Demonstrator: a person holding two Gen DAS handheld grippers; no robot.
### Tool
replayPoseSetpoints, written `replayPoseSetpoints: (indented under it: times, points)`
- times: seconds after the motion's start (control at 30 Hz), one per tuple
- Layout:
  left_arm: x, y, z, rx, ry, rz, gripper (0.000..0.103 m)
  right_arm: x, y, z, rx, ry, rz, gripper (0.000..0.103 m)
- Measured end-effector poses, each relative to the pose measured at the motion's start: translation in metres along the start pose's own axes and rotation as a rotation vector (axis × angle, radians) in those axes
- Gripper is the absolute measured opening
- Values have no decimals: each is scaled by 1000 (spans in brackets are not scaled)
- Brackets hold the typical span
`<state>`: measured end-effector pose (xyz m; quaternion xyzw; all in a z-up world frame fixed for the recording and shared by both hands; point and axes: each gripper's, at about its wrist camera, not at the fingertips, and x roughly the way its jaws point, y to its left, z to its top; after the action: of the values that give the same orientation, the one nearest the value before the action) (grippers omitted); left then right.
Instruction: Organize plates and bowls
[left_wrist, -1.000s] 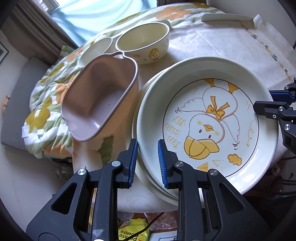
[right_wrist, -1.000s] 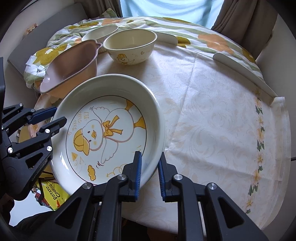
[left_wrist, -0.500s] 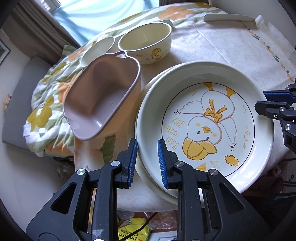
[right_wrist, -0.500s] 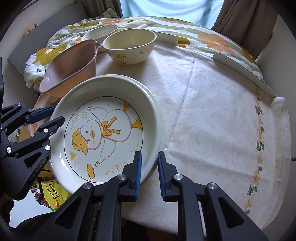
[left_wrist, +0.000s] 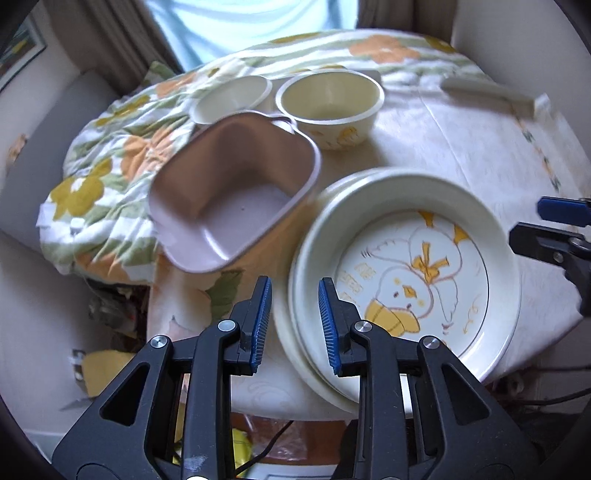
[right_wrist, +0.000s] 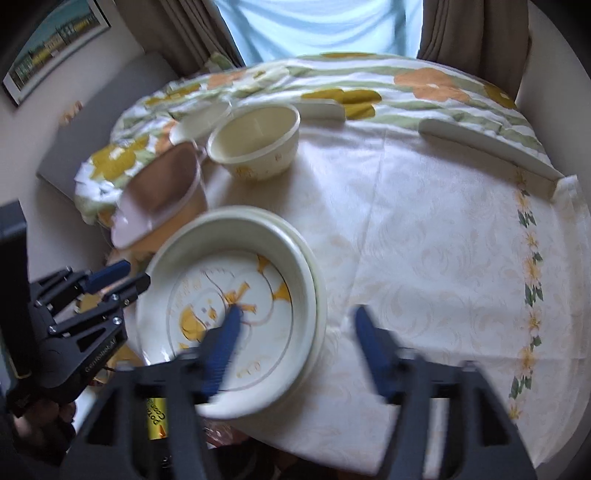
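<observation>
A cream plate with a yellow duck drawing lies nested on a second cream plate at the table's near edge. My left gripper hovers over the stack's left rim. Its jaws are opening, and the blue pads no longer press the rim seen between them. My right gripper is at the opposite rim with its jaws opening wide, blurred, and the rim lies loose below the gap. Behind stand a pink square dish, a cream duck bowl and a small white bowl.
A pale patterned tablecloth covers the round table, and a floral blanket is bunched along its far and left sides. Two cream strips lie at the back. A yellow packet sits below the table edge.
The duck plate has settled onto the plate beneath it. The right jaws have sprung wide apart, the left jaws have parted slightly, and both grippers have drawn up and back.
</observation>
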<state>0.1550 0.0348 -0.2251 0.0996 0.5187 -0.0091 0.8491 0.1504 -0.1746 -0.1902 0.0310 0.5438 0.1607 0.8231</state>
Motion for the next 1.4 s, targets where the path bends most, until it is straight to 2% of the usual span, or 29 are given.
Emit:
replayPoseSetpoints:
  times: [0.03,0.13,0.17,0.2,0.23,0.27,0.3,0.33,0.37,0.43,0.53,0.7,0.83,0.93,1.0,1.07,1.1,1.17,1.23,1.3,1.37,1.4]
  points:
    - [-3,6,2,-31,-12,-13,24,-5,-1,5,-1,-23,29,80]
    - [-11,26,6,-130,-31,-41,27,-15,0,21,-19,-71,91,81]
    - [-14,33,7,-164,-36,-47,36,-16,2,26,-30,-79,107,81]
    - [-17,38,8,-193,-43,-49,59,-17,4,31,-43,-87,124,81]
    - [-21,45,9,-225,-55,-49,73,-17,7,36,-62,-94,147,82]
    - [-26,52,8,-259,-73,-46,93,-17,11,41,-81,-99,167,87]
    - [-31,59,7,-290,-92,-41,97,-16,14,47,-102,-102,185,91]
    - [-35,66,8,-314,-97,-35,97,-13,19,53,-128,-100,204,98]
    - [-36,72,8,-337,-95,-35,98,-10,24,59,-150,-97,220,100]
    - [-35,90,8,-394,-90,-57,98,0,35,72,-179,-79,254,100]
    - [-30,119,8,-492,-89,-79,98,22,48,91,-199,-7,264,100]
    - [-4,148,1,-610,-49,-132,97,61,66,106,-163,63,293,100]
    - [26,150,0,-646,-4,-172,97,96,71,108,-102,150,322,100]
    - [48,147,4,-643,21,-191,93,114,79,113,-100,170,335,99]
    - [61,146,7,-634,42,-198,76,125,84,117,-108,185,329,94]
    - [76,145,11,-624,68,-207,62,139,88,121,-105,211,320,78]
    - [82,146,12,-620,79,-213,55,146,89,122,-101,224,318,74]
    - [92,146,15,-614,96,-226,49,154,91,124,-95,243,315,59]
    - [99,148,17,-604,104,-233,41,159,91,125,-97,250,304,50]
    - [104,149,19,-594,107,-244,25,163,94,126,-106,249,284,37]
    - [105,150,22,-584,102,-248,23,164,96,128,-126,243,249,24]
    - [105,149,23,-572,103,-242,22,164,95,129,-135,240,233,21]
